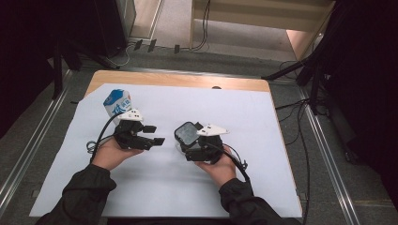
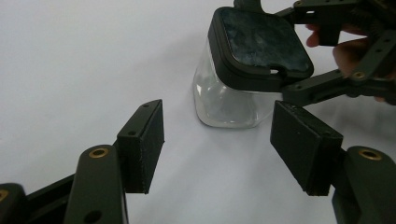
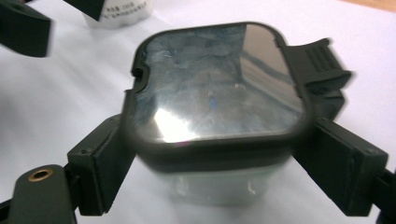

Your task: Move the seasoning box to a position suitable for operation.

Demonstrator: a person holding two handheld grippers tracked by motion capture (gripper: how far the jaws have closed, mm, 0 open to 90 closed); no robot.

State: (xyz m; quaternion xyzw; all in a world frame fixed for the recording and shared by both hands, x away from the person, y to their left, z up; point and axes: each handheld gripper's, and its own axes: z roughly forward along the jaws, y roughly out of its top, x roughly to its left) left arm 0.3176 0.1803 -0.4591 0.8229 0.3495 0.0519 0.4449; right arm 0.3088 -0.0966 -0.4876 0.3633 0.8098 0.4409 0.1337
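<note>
A clear plastic container [image 1: 187, 136] with a dark snap-on lid [image 3: 215, 84] stood upright on the white sheet [image 1: 263, 154] covering the worktop [image 1: 178, 78], near the sheet's middle. The right tool [image 1: 190, 151] gripped it: in the right gripper view, both pads pressed against the lid's rim from opposite sides, with the transparent body visible below them. A latch tab [image 3: 322, 60] projected from the lid's far right edge.

The left tool [image 1: 157, 135] stood just beside the container, apart from it, its jaws spread and nothing between them. In the left gripper view the container [image 2: 233, 100] sat ahead of the open pads [image 2: 142, 144], untouched by them.

A small blue-and-white milk carton [image 1: 117, 102] stood upright behind the left tool, towards the sheet's far left corner. Both of the person's dark sleeves [image 1: 89, 190] entered from the near edge.
</note>
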